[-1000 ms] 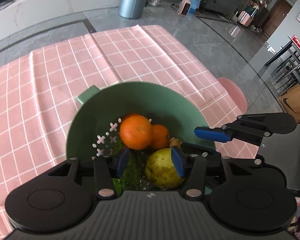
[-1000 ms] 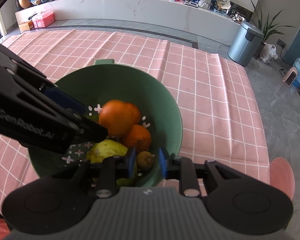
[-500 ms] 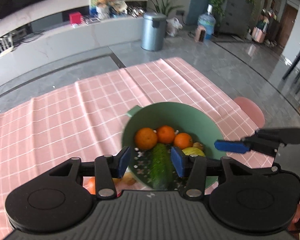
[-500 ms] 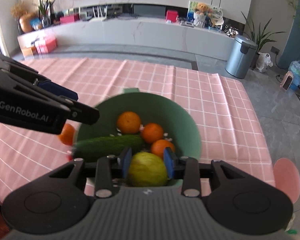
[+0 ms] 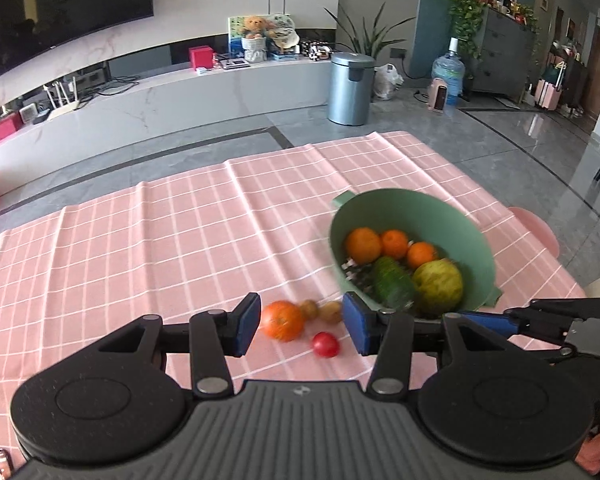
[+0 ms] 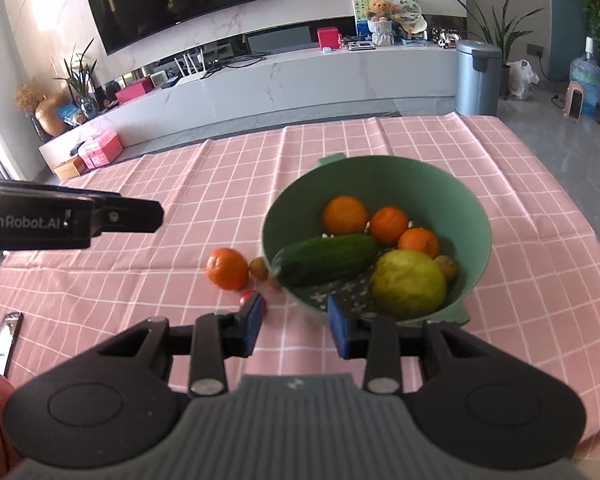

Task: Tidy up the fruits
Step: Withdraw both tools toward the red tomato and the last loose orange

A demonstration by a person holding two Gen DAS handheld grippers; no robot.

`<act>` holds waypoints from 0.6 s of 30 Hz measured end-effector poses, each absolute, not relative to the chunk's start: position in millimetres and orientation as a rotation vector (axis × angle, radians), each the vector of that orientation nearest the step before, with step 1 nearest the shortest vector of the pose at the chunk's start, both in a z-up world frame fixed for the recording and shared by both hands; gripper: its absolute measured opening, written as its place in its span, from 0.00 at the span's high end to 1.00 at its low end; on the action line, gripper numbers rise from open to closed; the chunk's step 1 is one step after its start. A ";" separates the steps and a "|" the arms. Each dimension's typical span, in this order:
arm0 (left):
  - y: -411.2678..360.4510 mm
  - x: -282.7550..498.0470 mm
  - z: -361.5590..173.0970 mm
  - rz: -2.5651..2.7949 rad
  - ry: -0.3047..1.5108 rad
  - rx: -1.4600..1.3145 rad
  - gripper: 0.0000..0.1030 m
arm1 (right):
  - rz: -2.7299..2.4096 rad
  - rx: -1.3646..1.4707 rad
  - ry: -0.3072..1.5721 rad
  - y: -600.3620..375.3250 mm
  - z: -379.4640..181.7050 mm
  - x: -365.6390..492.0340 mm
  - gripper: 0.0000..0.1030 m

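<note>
Green bowl (image 6: 380, 178) beyond right tool (image 6: 294, 326)

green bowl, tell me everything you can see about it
The green bowl is a round, matte colander that looks like plastic, with cross-shaped drain holes in its floor and a small tab handle at the far rim and another at the near rim. It sits on the pink checked tablecloth, apparently tipped toward the camera. Inside lie three oranges, a cucumber, a yellow-green round fruit and a small brown fruit. Neither gripper touches it.
</note>
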State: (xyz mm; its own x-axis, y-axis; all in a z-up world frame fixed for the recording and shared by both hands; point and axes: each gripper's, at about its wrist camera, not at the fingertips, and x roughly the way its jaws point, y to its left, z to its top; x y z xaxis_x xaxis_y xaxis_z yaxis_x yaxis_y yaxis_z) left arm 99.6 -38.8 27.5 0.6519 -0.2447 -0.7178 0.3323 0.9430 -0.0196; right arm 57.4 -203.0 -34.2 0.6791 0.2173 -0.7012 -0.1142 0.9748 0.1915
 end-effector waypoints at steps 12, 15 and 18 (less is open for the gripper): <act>-2.2 97.5 -14.5 -0.319 0.779 0.106 0.46 | 0.198 0.092 0.829 -162.7 -60.0 53.9 0.60; 6.3 98.0 -26.1 -0.320 0.780 0.099 0.46 | 0.209 0.082 0.833 -154.9 -66.6 57.0 0.57; 12.8 98.3 -36.6 -0.323 0.782 0.103 0.46 | 0.203 0.052 0.822 -145.3 -72.5 60.5 0.57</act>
State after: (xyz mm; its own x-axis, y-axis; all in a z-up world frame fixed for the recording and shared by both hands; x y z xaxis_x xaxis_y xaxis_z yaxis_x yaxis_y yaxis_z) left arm 98.3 12.8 -36.6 0.6634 -0.2478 -0.7060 0.3234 0.9458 -0.0281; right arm 60.5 -145.3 -72.5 0.6625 0.1994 -0.7221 -0.1594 0.9794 0.1242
